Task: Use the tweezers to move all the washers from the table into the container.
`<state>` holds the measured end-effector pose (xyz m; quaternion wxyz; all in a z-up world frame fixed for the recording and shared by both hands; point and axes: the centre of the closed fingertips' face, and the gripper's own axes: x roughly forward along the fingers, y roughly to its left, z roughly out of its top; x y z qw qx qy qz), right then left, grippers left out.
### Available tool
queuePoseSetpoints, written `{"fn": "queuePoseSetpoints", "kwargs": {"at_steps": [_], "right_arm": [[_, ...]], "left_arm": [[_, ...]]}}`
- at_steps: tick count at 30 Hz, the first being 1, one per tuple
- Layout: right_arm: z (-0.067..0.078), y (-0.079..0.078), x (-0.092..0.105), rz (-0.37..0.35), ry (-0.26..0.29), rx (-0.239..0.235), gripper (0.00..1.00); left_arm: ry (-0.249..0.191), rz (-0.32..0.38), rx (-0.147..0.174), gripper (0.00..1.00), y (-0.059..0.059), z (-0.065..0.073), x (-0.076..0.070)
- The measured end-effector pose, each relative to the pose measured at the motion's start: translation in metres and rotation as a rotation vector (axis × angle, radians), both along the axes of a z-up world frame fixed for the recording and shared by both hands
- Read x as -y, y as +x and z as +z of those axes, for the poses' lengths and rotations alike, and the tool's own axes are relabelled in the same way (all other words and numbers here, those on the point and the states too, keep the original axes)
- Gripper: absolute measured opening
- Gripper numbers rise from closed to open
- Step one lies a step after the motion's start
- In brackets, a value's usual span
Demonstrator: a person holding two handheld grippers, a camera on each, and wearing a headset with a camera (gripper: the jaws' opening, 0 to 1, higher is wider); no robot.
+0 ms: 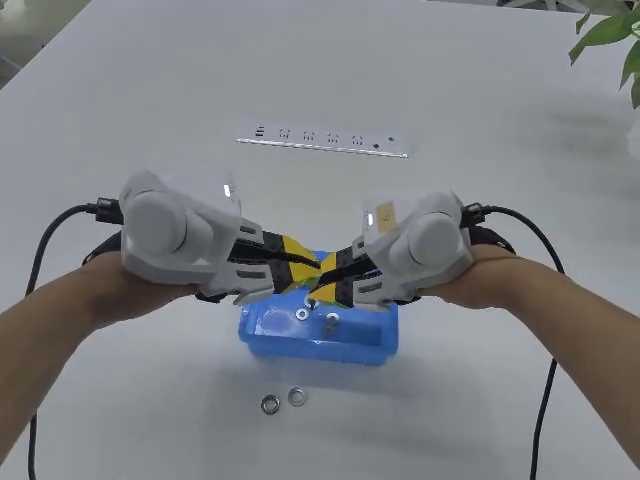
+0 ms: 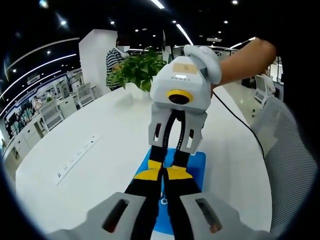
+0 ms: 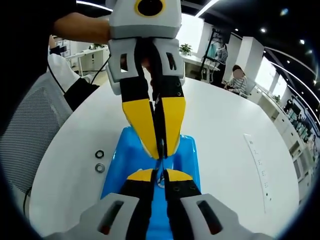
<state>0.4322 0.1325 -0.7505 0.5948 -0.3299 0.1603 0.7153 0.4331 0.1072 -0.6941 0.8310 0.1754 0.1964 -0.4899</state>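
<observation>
Two metal ring washers [image 1: 270, 404] lie on the table [image 1: 150, 90], short of the fingertips. Left gripper [image 1: 312, 268] and right gripper [image 1: 325, 285] meet tip-to-tip, both pinched shut on thin tweezers [image 3: 160, 150] above the glossy blue container [image 1: 300, 345].

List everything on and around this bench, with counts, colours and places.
table: one, white, under everything
power strip: one, white, far side of the table
container: one, blue, below the claws
washers in the container: two visible, silvery
washers on the table: two, silvery, side by side, near side of the container
plant: one, green, far right edge
cables: two, black, one trailing from each gripper
left claw: shut, black with yellow tips, over the container
right claw: shut, same colours, tip to tip with the left
hands: two, one holding each gripper
</observation>
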Motion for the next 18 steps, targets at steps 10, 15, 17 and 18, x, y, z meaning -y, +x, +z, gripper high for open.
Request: {"fn": "queuePoseSetpoints", "kwargs": {"at_steps": [10, 15, 17, 18], "right_arm": [[-0.0021, -0.0021, -0.0003, 0.006, -0.012, 0.022, 0.14], [-0.001, -0.0042, -0.0005, 0.001, -0.01, 0.024, 0.16], [-0.0001, -0.005, -0.0002, -0.003, -0.009, 0.022, 0.17], [0.0006, -0.0052, 0.0001, -0.009, -0.009, 0.021, 0.18]], "left_arm": [[0.001, -0.013, 0.0, 0.05, -0.0018, 0.0014, 0.0009], [0.002, -0.011, 0.001, 0.05, -0.0032, 0.0039, -0.0001], [-0.001, -0.008, 0.001, 0.05, -0.0034, 0.006, -0.0009], [0.0, -0.007, 0.002, 0.05, -0.0035, 0.0068, -0.0012]]}}
